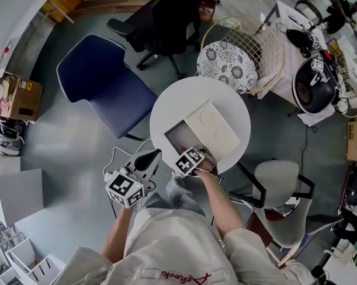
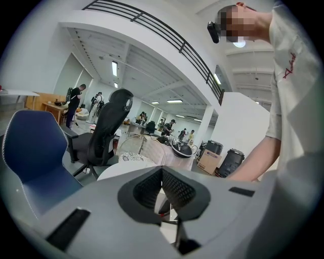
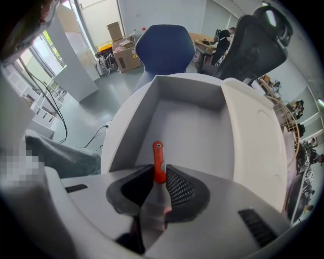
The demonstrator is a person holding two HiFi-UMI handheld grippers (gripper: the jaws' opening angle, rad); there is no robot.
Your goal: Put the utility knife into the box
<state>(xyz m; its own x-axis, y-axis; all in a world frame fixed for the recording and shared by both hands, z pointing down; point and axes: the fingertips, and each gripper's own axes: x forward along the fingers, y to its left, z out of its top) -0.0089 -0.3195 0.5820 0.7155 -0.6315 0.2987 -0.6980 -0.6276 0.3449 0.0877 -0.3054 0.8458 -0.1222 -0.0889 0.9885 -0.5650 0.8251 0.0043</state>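
1. Open office with a grey floor; a blue chair [image 1: 104, 89] and a black chair [image 1: 165, 21] round a small round white desk [image 1: 186, 95].
2. On the desk, one box [image 1: 180, 138], open, its lid [image 1: 217, 131] folded back flat on the far side.
3. Inside the box, nothing lying yet: only bare grey floor and walls in the right gripper view.
4. Right gripper [image 1: 192, 163] pointing straight down over the near end of the box, fingers clenched on the knife [image 3: 159, 162]. The red handle sticks out past the fingertips, down into the box mouth.
5. Cannot tell whether the knife end touches the box floor.
6. Left gripper [image 1: 133, 178] off the desk edge, well apart from the box, fingers closed on nothing.
7. Likely risk: letting go too high, so the knife, held upright by one end, topples and bounces.
8. Second risk: release too near the front wall, leaving the knife propped on the rim or tipped out onto the desk.
9. Third risk: a nudge from the fingers against that wall, sliding a light, unheld box.
10. Blade out or in: not visible, so worth treating as out.
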